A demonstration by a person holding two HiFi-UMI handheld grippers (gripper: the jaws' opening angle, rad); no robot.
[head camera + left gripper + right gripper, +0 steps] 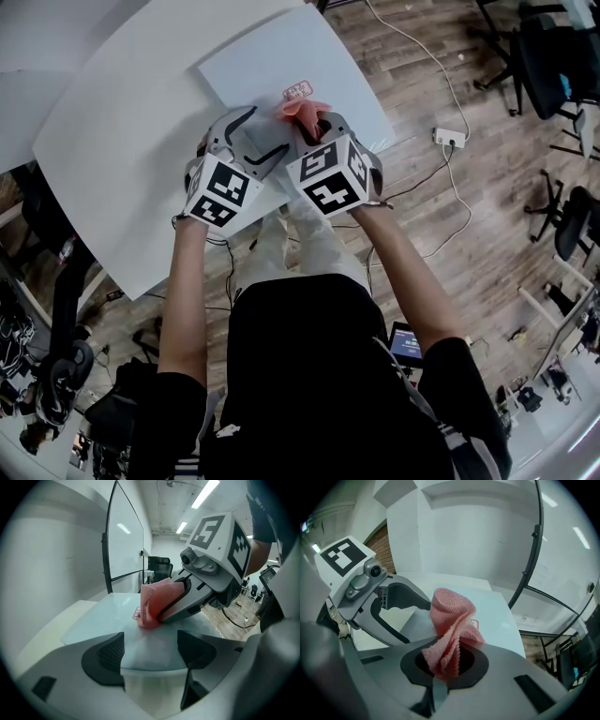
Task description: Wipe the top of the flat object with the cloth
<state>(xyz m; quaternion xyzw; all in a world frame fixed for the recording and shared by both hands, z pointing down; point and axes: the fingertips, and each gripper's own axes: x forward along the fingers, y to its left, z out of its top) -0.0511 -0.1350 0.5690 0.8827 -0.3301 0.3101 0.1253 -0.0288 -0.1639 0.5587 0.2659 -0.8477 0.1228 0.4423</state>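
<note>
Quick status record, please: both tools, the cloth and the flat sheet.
left tool: open, empty, low over the sheet's near edge
right tool: shut on cloth
cloth: pink, bunched, its end touching the sheet beside the label
sheet: pale, lying flat on the table
label: small, red print, on the sheet

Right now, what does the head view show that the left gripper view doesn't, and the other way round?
Only the head view shows the power strip and the marker cube on the left tongs. Only the left gripper view shows the whiteboard and the ceiling lights. Both show the left tongs open and empty, and the right tongs shut on the pink cloth, which rests on the flat sheet by its red label.
</note>
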